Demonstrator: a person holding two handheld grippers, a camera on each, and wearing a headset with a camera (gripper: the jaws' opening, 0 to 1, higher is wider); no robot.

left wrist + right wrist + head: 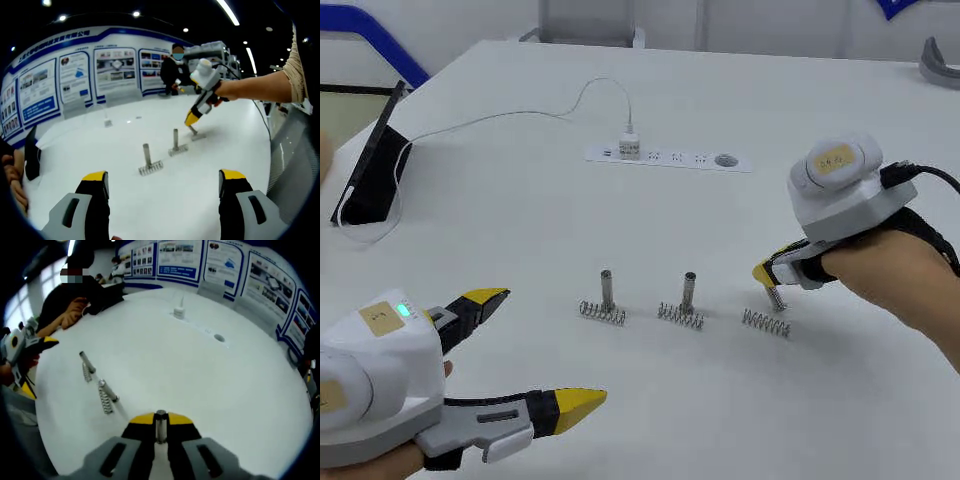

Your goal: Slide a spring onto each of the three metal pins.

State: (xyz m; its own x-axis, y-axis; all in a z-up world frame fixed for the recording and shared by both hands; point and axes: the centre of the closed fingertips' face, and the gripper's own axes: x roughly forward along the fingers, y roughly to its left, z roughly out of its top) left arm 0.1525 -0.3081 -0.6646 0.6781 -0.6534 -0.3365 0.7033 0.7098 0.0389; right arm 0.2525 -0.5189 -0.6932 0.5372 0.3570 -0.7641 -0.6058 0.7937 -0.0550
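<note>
No spring is on a pin yet, so the whole task seems to lie ahead. Three springs lie flat on the white table (520,200): the first spring (602,313), the second spring (681,317) and the third spring (766,322). The first pin (607,290) and the second pin (688,292) stand upright, each just behind its own spring.

The right gripper (770,272), carried by a hand (865,268) reaching in from the right, points steeply down. Its jaws are clamped together on the third pin (776,297). This pin juts out tilted beyond the jaw tips, its lower end just behind the third spring (I cannot tell whether it touches the table).

The left gripper (535,350) hovers low, jaws wide apart with nothing between them. Both standing pins are well ahead of its tips, the first pin nearer.
</note>
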